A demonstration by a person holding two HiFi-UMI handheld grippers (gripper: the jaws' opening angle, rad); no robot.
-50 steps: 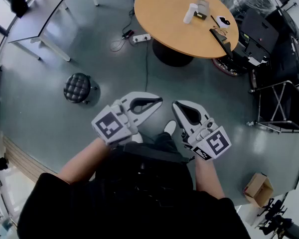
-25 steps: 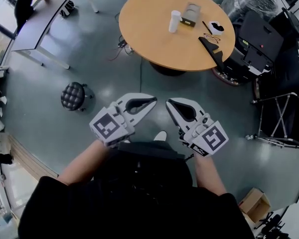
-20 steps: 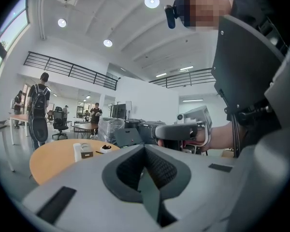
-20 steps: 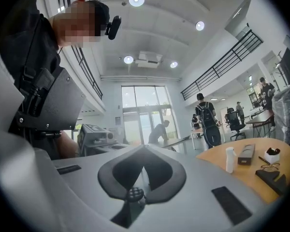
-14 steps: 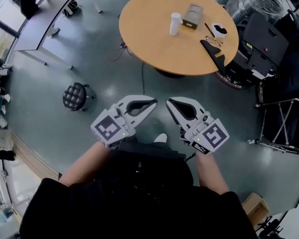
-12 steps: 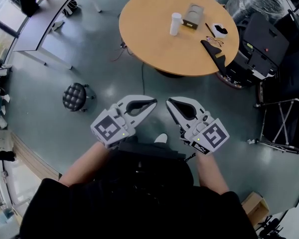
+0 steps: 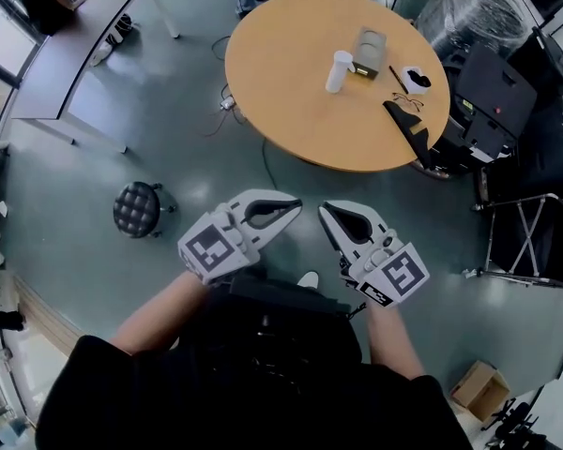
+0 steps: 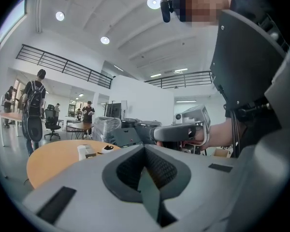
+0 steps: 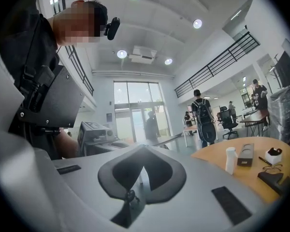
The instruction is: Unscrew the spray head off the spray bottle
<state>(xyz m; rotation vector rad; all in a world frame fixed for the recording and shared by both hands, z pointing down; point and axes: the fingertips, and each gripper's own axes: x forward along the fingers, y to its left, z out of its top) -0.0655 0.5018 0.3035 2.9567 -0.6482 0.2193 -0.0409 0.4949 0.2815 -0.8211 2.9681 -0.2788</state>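
Note:
A white spray bottle [image 7: 339, 70] stands upright on the round wooden table [image 7: 291, 92], far ahead of both grippers. It also shows small in the left gripper view [image 8: 82, 152] and the right gripper view [image 9: 230, 160]. My left gripper [image 7: 297, 202] and right gripper [image 7: 323, 210] hang side by side in front of my body, over the grey floor, well short of the table. Both are shut with nothing between their jaws. Each gripper view shows the other gripper held in a hand.
Beside the bottle lie a grey box [image 7: 369, 48], a small white and black object [image 7: 416, 80], glasses [image 7: 403, 102] and a black item [image 7: 415, 131]. A black stool [image 7: 136, 208] stands left, a metal cart [image 7: 525, 242] right, a cardboard box [image 7: 476, 389] lower right. People stand in the background.
Over the last second the table and bottle have slid lower in the head view and come a little nearer. Both grippers moved forward together and stayed shut and empty.

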